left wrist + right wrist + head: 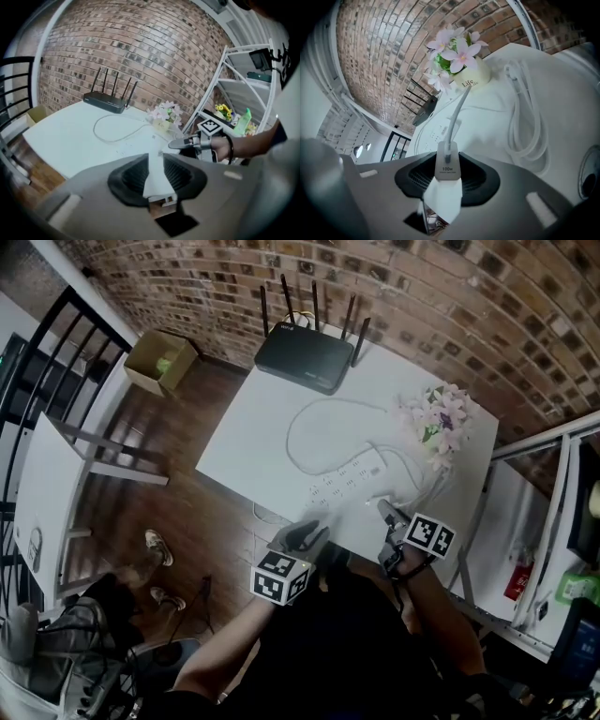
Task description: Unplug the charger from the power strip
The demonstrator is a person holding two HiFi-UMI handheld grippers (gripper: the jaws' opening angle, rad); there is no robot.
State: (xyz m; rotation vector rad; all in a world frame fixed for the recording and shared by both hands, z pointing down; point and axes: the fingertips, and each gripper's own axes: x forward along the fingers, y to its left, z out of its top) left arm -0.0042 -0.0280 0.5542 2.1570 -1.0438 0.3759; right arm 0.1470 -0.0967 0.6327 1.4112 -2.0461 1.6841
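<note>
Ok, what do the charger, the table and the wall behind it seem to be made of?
The charger looks like hard plastic: smooth white body, grey printed end, slight sheen. The table has a smooth matte white top, perhaps laminate or painted board; the look leaves it open. The wall is rough reddish-brown brick with pale mortar lines.

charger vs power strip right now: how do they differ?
The charger is a small block clamped between the jaws of the right gripper, off the table; the power strip is a long flat bar lying on the table. The charger has one cable out of its end; the power strip shows rows of sockets. Both are white.
</note>
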